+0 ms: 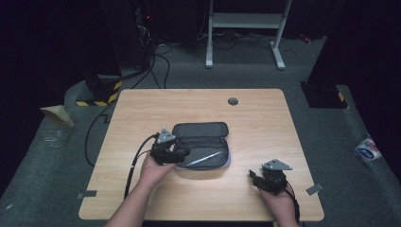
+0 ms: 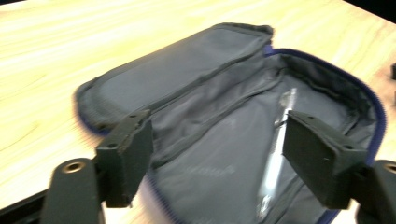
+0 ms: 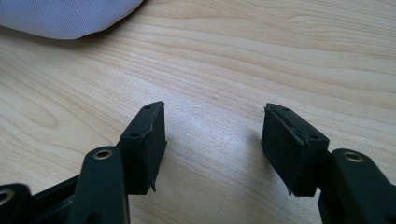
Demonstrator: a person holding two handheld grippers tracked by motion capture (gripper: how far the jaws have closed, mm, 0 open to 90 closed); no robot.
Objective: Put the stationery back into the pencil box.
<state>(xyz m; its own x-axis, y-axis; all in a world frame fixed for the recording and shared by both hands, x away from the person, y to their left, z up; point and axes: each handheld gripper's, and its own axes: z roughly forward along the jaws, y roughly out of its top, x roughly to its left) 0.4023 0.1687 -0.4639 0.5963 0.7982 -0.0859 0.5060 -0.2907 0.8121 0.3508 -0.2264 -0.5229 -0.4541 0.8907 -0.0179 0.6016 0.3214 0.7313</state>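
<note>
The tabletop [image 1: 265,123] is pale wood-grain laminate, smooth with a slight sheen. The pencil case [image 2: 219,154] is matt dark woven cloth with blue piping, and the pen [image 2: 278,154] inside, toward 3 o'clock, looks like glossy clear plastic. Both tongs, left [image 2: 219,158] and right [image 3: 212,144], are matt black plastic with rough foam-like pads [image 3: 149,140].

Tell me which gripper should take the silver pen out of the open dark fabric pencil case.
Left. The left gripper hangs open right over the open dark fabric pencil case, with the silver pen between its jaws. The right gripper is open too, but over bare wooden table, apart from the case.
</note>
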